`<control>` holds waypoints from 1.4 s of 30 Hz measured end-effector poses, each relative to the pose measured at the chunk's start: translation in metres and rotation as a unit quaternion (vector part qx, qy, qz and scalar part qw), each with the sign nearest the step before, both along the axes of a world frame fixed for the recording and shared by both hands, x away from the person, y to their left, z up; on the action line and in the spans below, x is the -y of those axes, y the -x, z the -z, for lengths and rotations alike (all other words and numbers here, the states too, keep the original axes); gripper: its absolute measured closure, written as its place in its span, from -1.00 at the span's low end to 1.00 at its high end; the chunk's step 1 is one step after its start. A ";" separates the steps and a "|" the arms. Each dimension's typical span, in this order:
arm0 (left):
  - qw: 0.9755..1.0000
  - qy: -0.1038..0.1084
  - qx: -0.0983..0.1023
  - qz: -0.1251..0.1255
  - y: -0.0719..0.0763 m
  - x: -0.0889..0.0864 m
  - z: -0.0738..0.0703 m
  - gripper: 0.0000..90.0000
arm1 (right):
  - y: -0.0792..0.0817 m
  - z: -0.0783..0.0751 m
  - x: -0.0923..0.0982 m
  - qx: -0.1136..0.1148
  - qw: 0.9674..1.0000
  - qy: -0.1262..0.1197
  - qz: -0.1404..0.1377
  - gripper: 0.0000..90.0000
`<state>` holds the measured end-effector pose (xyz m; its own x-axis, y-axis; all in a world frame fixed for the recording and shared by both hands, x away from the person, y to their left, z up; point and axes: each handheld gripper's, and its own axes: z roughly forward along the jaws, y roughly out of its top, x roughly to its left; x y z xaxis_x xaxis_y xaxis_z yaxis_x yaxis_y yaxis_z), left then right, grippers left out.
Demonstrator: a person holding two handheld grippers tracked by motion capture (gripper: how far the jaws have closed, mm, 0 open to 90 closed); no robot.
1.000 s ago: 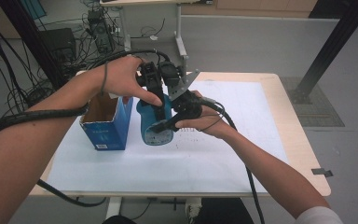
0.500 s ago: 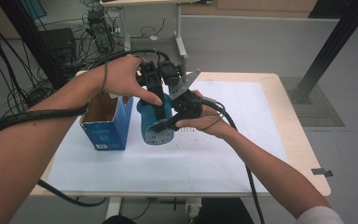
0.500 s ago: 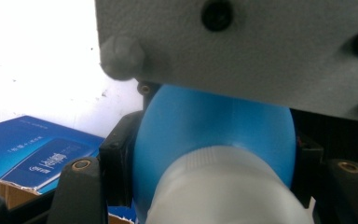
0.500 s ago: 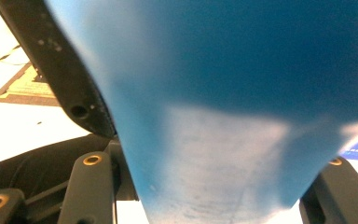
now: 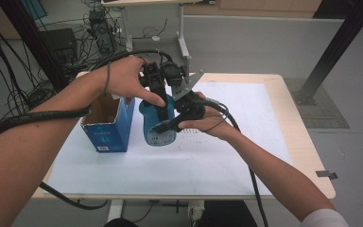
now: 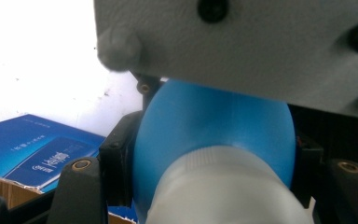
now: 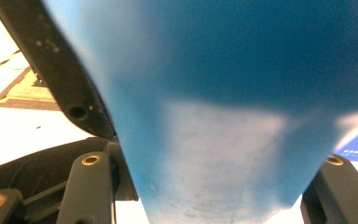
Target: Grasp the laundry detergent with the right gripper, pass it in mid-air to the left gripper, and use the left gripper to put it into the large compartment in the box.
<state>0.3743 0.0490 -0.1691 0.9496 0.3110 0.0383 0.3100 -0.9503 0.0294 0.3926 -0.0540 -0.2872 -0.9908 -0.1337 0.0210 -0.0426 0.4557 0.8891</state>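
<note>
A blue bottle (image 5: 147,120) with a white cap (image 6: 223,186) is held between both hands, just right of the open blue carton (image 5: 105,125). My left gripper (image 5: 159,106) comes down from above and is shut on the bottle's shoulder (image 6: 214,121), near the cap. From the right, my right gripper (image 5: 165,126) is shut on the bottle's body (image 7: 223,93), which sits tight between its jaws. Its grey plate (image 6: 242,42) hangs close over the cap. I cannot tell whether the bottle's base touches the sheet.
The carton (image 6: 37,149) stands with its top flaps open on a white sheet (image 5: 246,123) that covers the wooden table (image 5: 307,156). Cables (image 5: 52,116) trail off the left and near edges. Behind the table are a stand (image 5: 183,42) and a dark post (image 5: 333,52).
</note>
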 end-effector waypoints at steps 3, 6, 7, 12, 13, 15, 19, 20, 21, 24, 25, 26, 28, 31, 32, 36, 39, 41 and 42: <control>1.000 0.000 0.004 -0.001 0.000 0.000 -0.002 -0.19 | -0.001 -0.001 0.000 -0.001 1.000 -0.007 0.002 -0.08; 1.000 0.000 0.006 -0.002 0.000 0.000 -0.003 -0.19 | 0.000 -0.002 0.002 -0.006 1.000 -0.007 0.006 -0.08; 1.000 0.001 0.006 -0.003 0.000 0.000 -0.003 -0.19 | 0.000 -0.002 0.002 -0.004 1.000 -0.008 0.006 -0.08; 1.000 -0.001 0.006 -0.002 0.001 0.001 -0.003 -0.19 | 0.000 -0.002 0.001 0.002 1.000 -0.010 0.005 -0.08; 1.000 -0.001 0.006 -0.003 0.001 0.001 -0.003 -0.19 | 0.000 -0.002 0.001 0.002 1.000 -0.010 0.005 -0.08; 1.000 -0.001 0.007 -0.003 0.001 0.001 -0.003 -0.19 | 0.000 -0.002 0.001 0.003 1.000 -0.011 0.005 -0.08; 1.000 -0.002 0.009 -0.004 0.002 0.001 -0.004 -0.19 | 0.001 -0.003 0.002 0.005 1.000 -0.012 0.007 -0.09; 1.000 -0.002 0.009 -0.005 0.003 0.001 -0.004 -0.19 | 0.002 -0.003 0.003 0.001 1.000 -0.009 0.009 -0.09; 1.000 -0.002 0.009 -0.004 0.003 0.001 -0.004 -0.19 | 0.002 -0.003 0.003 -0.001 1.000 -0.009 0.008 -0.09; 1.000 -0.003 0.009 -0.005 0.004 0.001 -0.004 -0.19 | 0.002 -0.003 0.002 0.010 1.000 -0.013 0.006 -0.09; 1.000 -0.004 0.008 -0.004 0.004 0.001 -0.004 -0.19 | 0.001 -0.003 0.001 0.019 1.000 -0.013 0.005 -0.09; 1.000 -0.004 0.008 -0.004 0.004 0.001 -0.004 -0.19 | 0.002 -0.003 0.001 0.011 1.000 -0.014 0.004 -0.09; 1.000 -0.004 0.009 -0.004 0.004 0.001 -0.004 -0.19 | 0.003 -0.003 0.001 0.009 1.000 -0.012 0.005 -0.09; 1.000 -0.003 0.010 -0.007 0.005 0.001 -0.005 -0.19 | 0.002 -0.003 0.001 0.016 1.000 -0.014 0.005 -0.09; 1.000 -0.004 0.010 -0.008 0.005 0.001 -0.005 -0.19 | 0.003 -0.004 0.001 0.011 1.000 -0.013 0.006 -0.10; 1.000 -0.012 0.011 -0.010 0.005 0.000 -0.006 -0.19 | 0.004 -0.005 0.003 0.018 1.000 -0.022 0.012 -0.25; 1.000 -0.011 0.014 -0.017 0.004 -0.002 -0.007 -0.19 | 0.005 -0.007 0.009 0.036 0.999 -0.010 0.017 -0.31; 1.000 -0.011 0.017 -0.023 0.004 -0.004 -0.008 -0.19 | 0.005 -0.007 0.013 0.048 0.999 0.005 0.020 -0.38; 0.999 -0.011 0.017 -0.027 0.004 -0.005 -0.009 -0.19 | 0.005 -0.006 0.015 0.049 0.999 0.010 0.021 -0.43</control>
<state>0.3703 0.0544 -0.1604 0.9293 0.3611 0.0769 0.3607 -0.9325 0.0195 0.3878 -0.0693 -0.2810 -0.9930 -0.0932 -0.0732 -0.1090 0.4764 0.8725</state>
